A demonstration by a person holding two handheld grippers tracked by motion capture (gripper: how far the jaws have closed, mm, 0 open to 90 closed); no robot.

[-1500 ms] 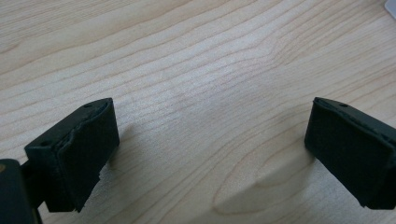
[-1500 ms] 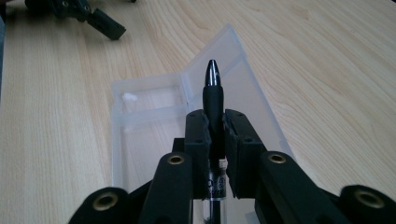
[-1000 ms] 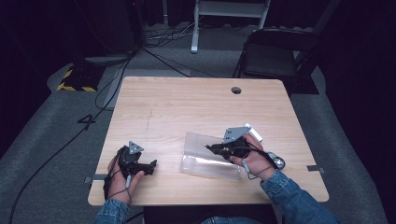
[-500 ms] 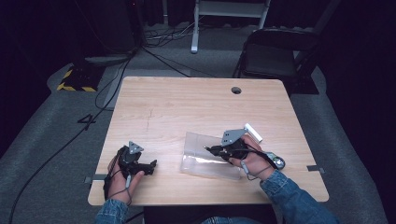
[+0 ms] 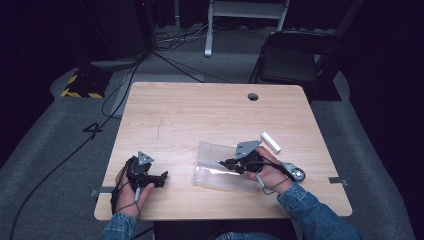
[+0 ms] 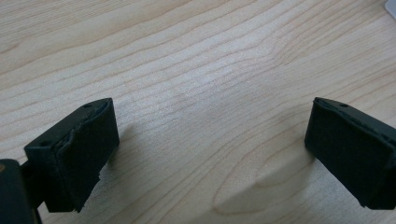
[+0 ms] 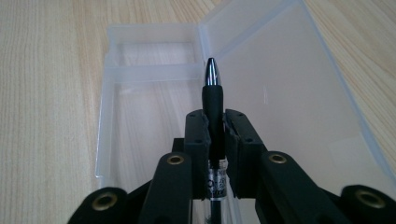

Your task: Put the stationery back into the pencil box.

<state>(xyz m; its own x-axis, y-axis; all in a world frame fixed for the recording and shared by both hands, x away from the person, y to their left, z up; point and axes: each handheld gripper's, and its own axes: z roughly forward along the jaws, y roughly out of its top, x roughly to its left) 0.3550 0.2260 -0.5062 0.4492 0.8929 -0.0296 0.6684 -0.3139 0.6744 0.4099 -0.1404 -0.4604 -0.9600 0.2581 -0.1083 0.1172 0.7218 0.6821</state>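
Pen [image 7: 212, 100] hangs clamped in right tongs [image 7: 215, 122], barely nearer the clear case [image 7: 280, 93]; left tongs [image 6: 208, 154] gape empty.

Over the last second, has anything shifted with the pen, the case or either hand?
Nothing visibly changed. The right gripper stays clamped on the pen over the open clear case, the left gripper rests with jaws apart on the table, and the white cylinder lies where it was.
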